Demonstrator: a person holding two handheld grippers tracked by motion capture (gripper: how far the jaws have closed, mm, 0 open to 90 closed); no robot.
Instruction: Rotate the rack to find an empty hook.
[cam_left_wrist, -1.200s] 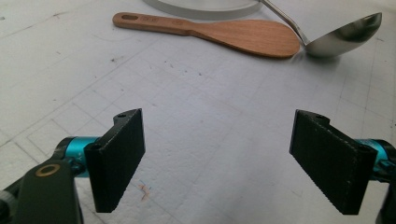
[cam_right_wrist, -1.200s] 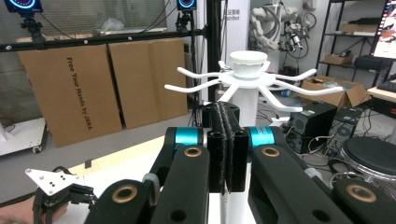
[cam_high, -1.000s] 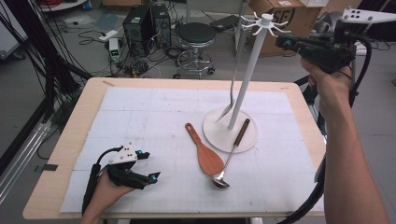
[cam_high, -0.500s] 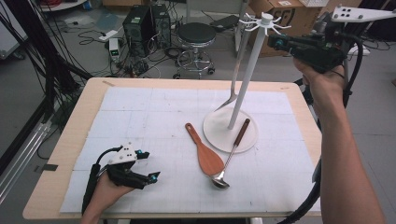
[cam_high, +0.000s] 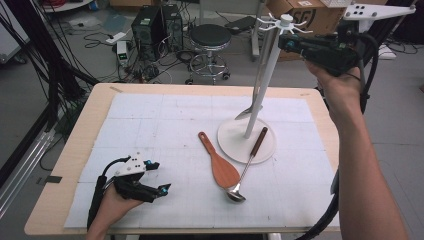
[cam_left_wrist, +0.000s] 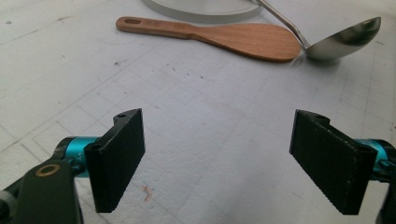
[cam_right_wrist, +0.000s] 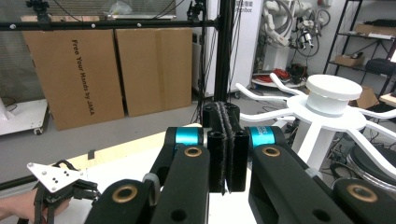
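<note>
the right gripper (cam_high: 286, 42) is raised high at about 1 o'clock over the counter (cam_high: 60, 200), level with the top of the white utensil stand (cam_high: 260, 85) and just beside its crown of hooks; its fingers (cam_right_wrist: 219, 149) are clenched flat together with nothing between them; in the right gripper view the white cap and hook arms of the stand sit at 3 o'clock from the closed pads; a metal utensil (cam_high: 248, 111) hangs down the stand's pole, its lower end just above the round white base (cam_high: 230, 142); a wooden spatula (cam_high: 220, 167) lies on the white mat (cam_high: 150, 120) at about 7 o'clock from the base, its handle end near the base's rim; a steel ladle (cam_high: 242, 172) lies just beside it, its dark handle resting across the base and its bowl on the mat at 6 o'clock; the left gripper (cam_high: 157, 176) rests low on the mat at 8 o'clock of the counter, well apart from the utensils; its fingers (cam_left_wrist: 116, 163) are released, spread wide over bare mat and grasping nothing; in the left gripper view the spatula and the ladle's bowl lie at 12 to 1 o'clock ahead of it.
</note>
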